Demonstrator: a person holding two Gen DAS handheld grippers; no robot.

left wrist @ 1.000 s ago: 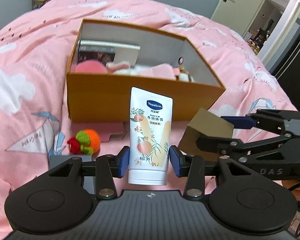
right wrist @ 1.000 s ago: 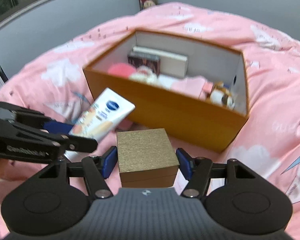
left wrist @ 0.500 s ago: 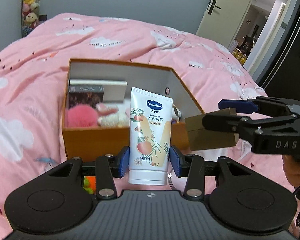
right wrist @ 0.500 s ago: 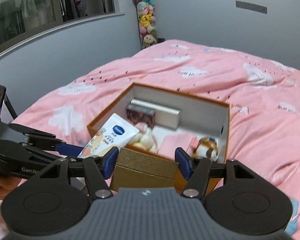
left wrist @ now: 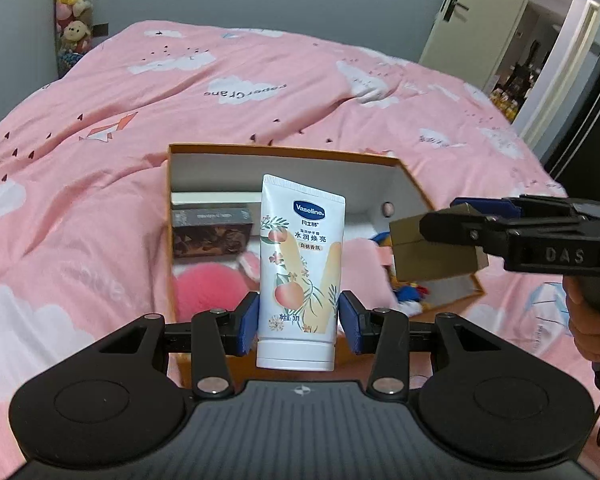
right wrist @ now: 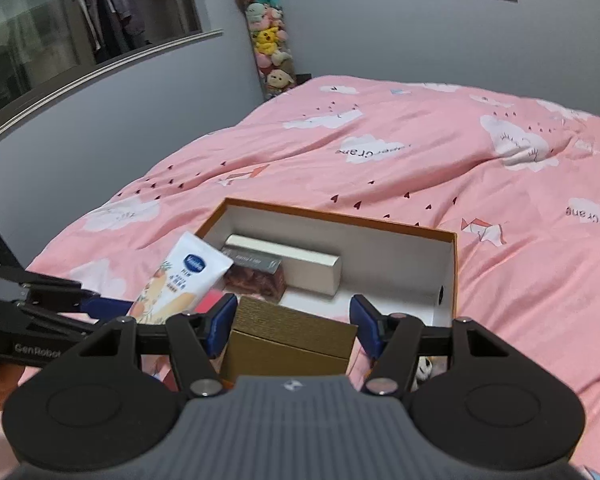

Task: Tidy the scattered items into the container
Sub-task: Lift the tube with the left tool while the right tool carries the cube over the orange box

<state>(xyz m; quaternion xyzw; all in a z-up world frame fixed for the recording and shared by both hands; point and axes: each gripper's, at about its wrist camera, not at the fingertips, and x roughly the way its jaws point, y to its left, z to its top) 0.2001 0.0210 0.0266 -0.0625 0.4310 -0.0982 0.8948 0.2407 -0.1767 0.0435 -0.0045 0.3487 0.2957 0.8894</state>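
Left wrist view is showing the lotion tube (left wrist: 302, 276) standing cap-down, clenched between the blue pads of the left tool (left wrist: 299, 326), which is hanging over the near part of the orange box (left wrist: 284, 151). At the right, the right tool (left wrist: 466, 222) is gripping the gold box (left wrist: 432, 256) over the box's right end, with a hand (left wrist: 590, 320) behind it. Right wrist view is showing the gold box (right wrist: 290, 338) wedged between the right tool's (right wrist: 293, 326) pads, with the tube (right wrist: 180, 280) slanting in from the left above the orange box's (right wrist: 332, 218) left wall. Inside the box, a dark packet (left wrist: 212, 232), a pale long carton (right wrist: 300, 264), a pink fluffy thing (left wrist: 210, 292) and small toys are lying. The box is sitting on a pink bed (left wrist: 260, 92) printed with clouds. Plush toys (right wrist: 270, 40) are hanging in the far corner.
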